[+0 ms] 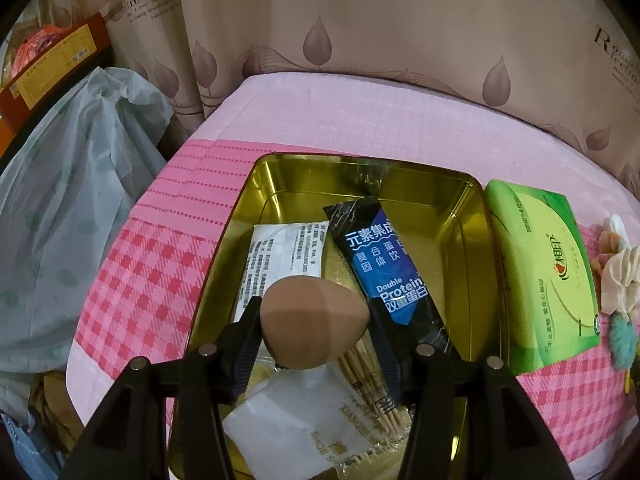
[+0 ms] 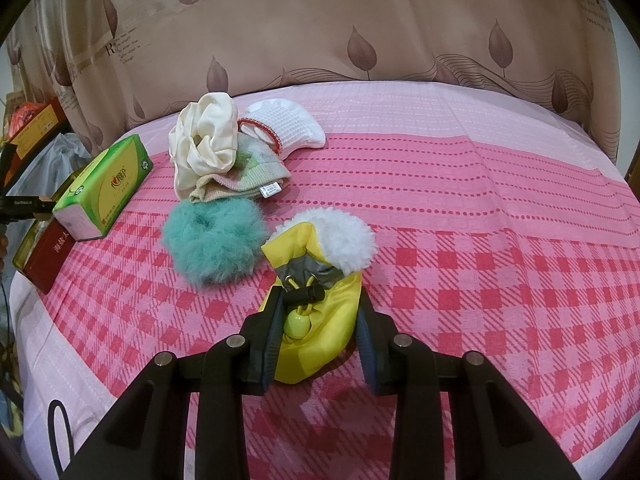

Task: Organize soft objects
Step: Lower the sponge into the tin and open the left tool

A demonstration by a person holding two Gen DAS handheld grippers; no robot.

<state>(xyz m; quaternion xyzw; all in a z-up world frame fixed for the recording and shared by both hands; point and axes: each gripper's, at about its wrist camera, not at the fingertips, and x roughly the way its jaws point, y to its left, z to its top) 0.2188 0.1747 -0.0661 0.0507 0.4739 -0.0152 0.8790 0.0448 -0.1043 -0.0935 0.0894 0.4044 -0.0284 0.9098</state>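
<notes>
The left gripper (image 1: 314, 316) is clamping a brown egg-shaped makeup sponge (image 1: 314, 322) between its two fingers, holding it above the open gold tin (image 1: 476, 240) that is sitting on the pink checked cloth (image 1: 152, 272). Inside the tin, a white printed sachet (image 1: 280, 256) is lying at about 11 o'clock from the sponge, a black and blue protein sachet (image 1: 384, 264) is lying at 1 o'clock, a bundle of wooden toothpicks (image 1: 368, 376) is resting at 5 o'clock, and a white shoe-wipe packet (image 1: 296, 420) is lying at 6 o'clock, nearest the camera. A green tissue pack (image 1: 548, 272) is sitting just beside the tin's right wall. In the right wrist view, the right gripper (image 2: 316, 320) is closing on a small yellow boot (image 2: 320, 336) with a white fleece cuff, its fingers pressing both sides of the boot on the cloth. A teal fluffy scrunchie (image 2: 214, 240) is lying at 10 o'clock from the boot, just beside it. Farther off at 11 o'clock, a cream satin scrunchie (image 2: 204, 140) is resting on a folded pastel knit cloth (image 2: 248, 172), with a white waffle sock (image 2: 288, 128) touching the pile at 12 o'clock.
</notes>
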